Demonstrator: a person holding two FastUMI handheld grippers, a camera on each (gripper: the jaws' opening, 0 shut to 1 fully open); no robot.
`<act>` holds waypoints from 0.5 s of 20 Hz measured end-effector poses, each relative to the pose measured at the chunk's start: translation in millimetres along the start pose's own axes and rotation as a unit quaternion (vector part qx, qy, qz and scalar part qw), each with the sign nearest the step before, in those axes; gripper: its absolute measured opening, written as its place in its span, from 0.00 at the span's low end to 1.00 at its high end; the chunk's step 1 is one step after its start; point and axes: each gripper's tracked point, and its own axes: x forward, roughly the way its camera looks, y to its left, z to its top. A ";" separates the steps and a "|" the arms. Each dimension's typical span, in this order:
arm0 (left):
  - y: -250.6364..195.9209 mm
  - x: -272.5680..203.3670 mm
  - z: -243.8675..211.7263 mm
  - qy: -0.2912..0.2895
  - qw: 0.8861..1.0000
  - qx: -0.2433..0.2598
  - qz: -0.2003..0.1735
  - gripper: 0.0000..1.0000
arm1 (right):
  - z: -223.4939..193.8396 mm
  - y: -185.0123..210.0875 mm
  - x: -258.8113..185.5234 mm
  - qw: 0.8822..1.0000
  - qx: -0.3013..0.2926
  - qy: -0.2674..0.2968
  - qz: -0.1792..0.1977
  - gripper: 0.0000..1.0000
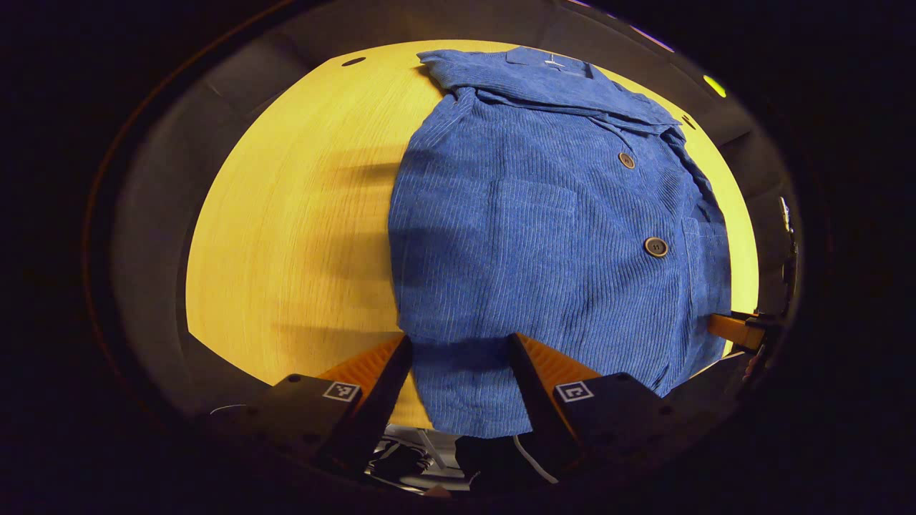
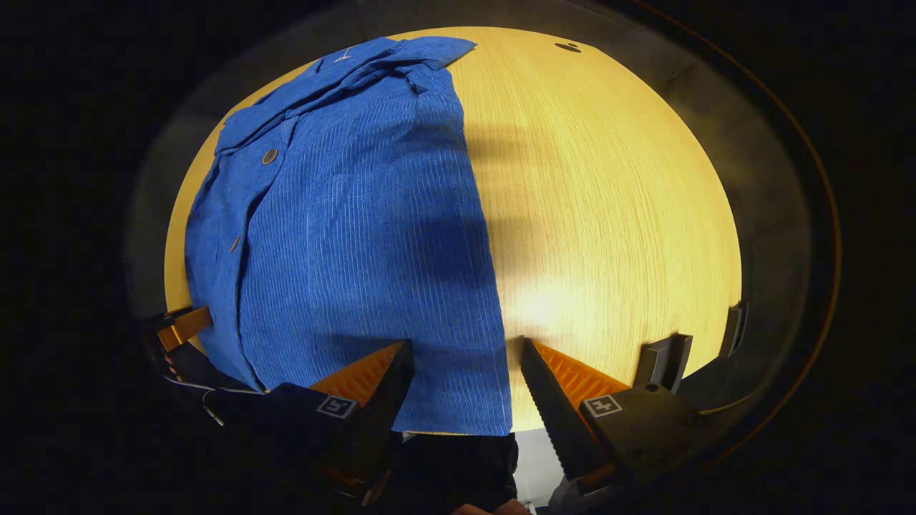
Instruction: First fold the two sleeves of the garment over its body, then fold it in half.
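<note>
I hold both grippers, left [image 1: 460,350] and right [image 2: 465,357], open astride the shirt's [image 1: 544,243] near hem, ready to pinch for the half fold.

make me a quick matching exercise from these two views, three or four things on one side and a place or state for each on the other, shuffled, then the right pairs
Things:
1. blue corduroy garment
2. wooden table
3. left gripper
4. collar

Places or states:
a. open, at one corner of the near hem
b. at the far end of the garment
c. bare, pale and lit beside the cloth
d. lying flat, buttons up, hem hanging over the near edge

Pairs: 1-d, 2-c, 3-a, 4-b
</note>
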 end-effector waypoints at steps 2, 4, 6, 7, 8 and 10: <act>0.0 0.4 0.2 0.002 1.000 -0.002 -0.005 0.71 | -0.5 1.5 0.6 1.000 -0.005 0.001 0.000 0.85; -1.4 -1.4 1.6 0.005 1.000 -0.007 -0.016 0.56 | 0.5 5.5 -0.2 1.000 -0.006 0.003 0.003 0.96; -5.8 -1.2 1.1 0.016 0.999 -0.014 -0.041 0.32 | -2.4 10.9 -0.5 1.000 -0.011 0.008 0.009 0.68; -5.5 -1.7 1.4 0.019 0.998 -0.014 -0.050 0.22 | -2.7 15.7 -0.6 1.000 -0.007 0.007 0.014 0.80; -8.1 -3.5 1.5 0.020 0.997 -0.012 -0.072 0.22 | -3.0 21.4 -1.4 1.000 -0.005 0.006 0.021 0.35; -11.3 -1.0 4.2 0.012 0.993 -0.038 -0.113 0.01 | -2.7 23.3 -0.2 1.000 -0.007 0.008 0.024 0.13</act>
